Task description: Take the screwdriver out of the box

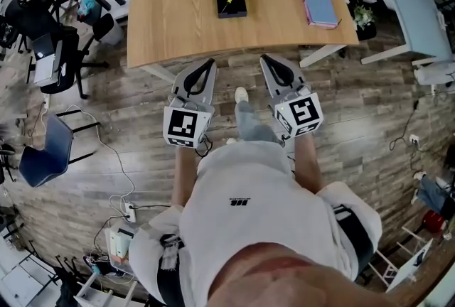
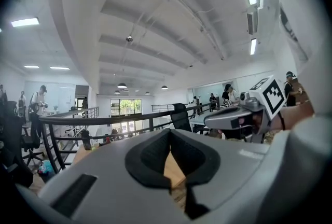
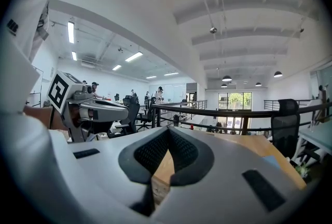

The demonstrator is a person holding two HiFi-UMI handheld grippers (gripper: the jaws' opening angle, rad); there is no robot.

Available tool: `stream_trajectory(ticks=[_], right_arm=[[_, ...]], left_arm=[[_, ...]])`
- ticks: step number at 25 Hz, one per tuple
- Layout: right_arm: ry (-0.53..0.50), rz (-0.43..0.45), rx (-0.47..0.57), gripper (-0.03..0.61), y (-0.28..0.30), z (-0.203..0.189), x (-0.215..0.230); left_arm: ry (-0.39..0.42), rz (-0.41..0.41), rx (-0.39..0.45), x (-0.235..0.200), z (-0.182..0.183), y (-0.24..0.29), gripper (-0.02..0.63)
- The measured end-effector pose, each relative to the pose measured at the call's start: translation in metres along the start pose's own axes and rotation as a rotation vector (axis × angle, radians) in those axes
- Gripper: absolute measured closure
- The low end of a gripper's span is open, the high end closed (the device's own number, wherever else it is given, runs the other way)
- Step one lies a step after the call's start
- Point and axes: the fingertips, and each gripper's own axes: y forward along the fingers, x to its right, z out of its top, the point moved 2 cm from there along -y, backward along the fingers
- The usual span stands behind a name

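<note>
Tools held side by side, the left tool (image 1: 207, 65) and the right tool (image 1: 268, 60), are both pressed together on nothing, likely because nothing is within reach yet, short of the surface (image 1: 284, 21), where further ahead the screwdriver (image 1: 228, 1) lies in its open box (image 1: 242, 8).

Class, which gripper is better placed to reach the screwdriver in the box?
Left, narrowly: the screwdriver lies slightly nearer the left gripper than the right gripper; both are shut, short of the table.

Dressed in a white T-shirt (image 1: 263, 220) with a small black logo (image 1: 239, 202). Beyond the T-shirt, grey trousers (image 1: 252, 124), one white shoe (image 1: 242, 94). Flanking the T-shirt: grey left gripper (image 1: 210, 64) and right gripper (image 1: 265, 59), black-padded fingers (image 2: 150, 155), black-and-white marker cubes (image 1: 181, 126).
</note>
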Motion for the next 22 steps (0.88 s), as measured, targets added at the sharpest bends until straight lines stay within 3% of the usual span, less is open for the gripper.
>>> stream_trajectory(ticks=[22], right_arm=[[0.067,0.074,-0.045,0.583,0.134,-0.011,0.162]], left_arm=[[-0.044,0.064,-0.086,-0.079,-0.006,0.188,0.601]])
